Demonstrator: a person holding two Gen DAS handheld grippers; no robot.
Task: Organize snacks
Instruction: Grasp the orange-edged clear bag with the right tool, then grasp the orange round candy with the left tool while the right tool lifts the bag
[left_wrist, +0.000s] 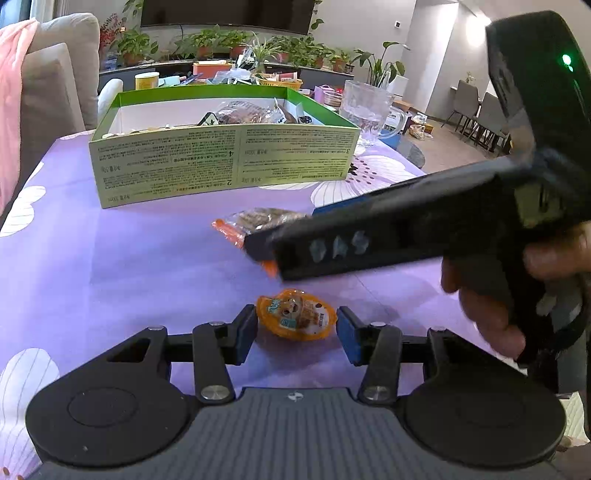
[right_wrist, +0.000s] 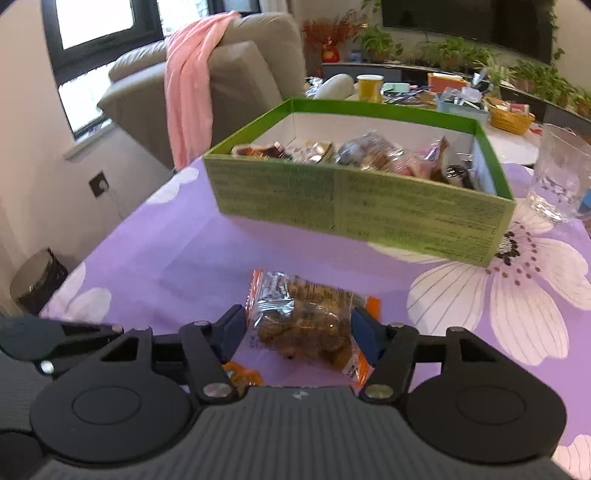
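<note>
Left gripper (left_wrist: 296, 325) is spread around an orange jelly cup (left_wrist: 296, 314) on the counter (left_wrist: 147, 258); right gripper (right_wrist: 298, 334), also released, straddles a clear snack packet (right_wrist: 306, 317). Beyond stand the green box (right_wrist: 354, 206) and a glass (right_wrist: 557, 177)

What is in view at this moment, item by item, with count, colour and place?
Snack box: one, green outside and white inside, open, far side of the table, holding several wrapped snacks.
Orange snack cup: one, round, printed lid, on the cloth between the left gripper's fingers.
Clear snack packet: one, orange ends, brown contents, on the cloth between the right gripper's fingers.
Tablecloth: one, purple with white flowers.
Glass mug: one, clear, right of the box.
Sofa: one, beige, behind the table, pink cloth draped over it.
Potted plants: several, green, along the far wall.
Left gripper: open.
Right gripper: open.
</note>
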